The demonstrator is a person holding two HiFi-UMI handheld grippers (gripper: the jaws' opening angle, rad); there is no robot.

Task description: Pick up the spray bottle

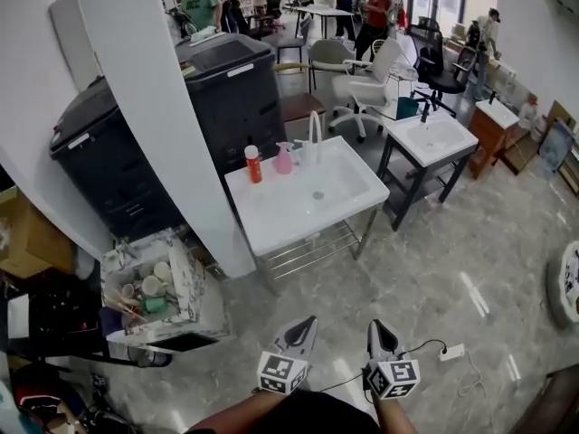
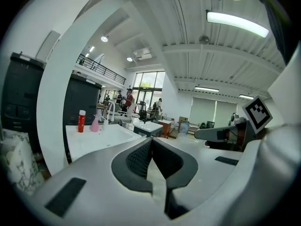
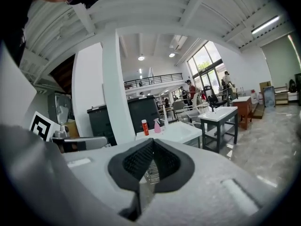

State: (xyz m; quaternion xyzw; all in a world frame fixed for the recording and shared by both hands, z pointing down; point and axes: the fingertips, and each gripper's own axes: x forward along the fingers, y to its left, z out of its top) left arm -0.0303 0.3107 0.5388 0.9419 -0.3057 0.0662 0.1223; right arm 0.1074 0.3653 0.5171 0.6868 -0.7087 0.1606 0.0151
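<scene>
Spray bottle (image 1: 283, 159), pink, stands upright at the back edge of the white washbasin (image 1: 291, 213), between a red bottle (image 1: 253, 164) near the corner and the faucet (image 1: 315, 134). Left gripper (image 1: 306, 325) and right gripper (image 1: 378, 329) hang side by side well short of the basin, each with fingers pressed together on nothing.

White pillar (image 1: 163, 107), seemingly marble floor (image 1: 470, 242)
</scene>
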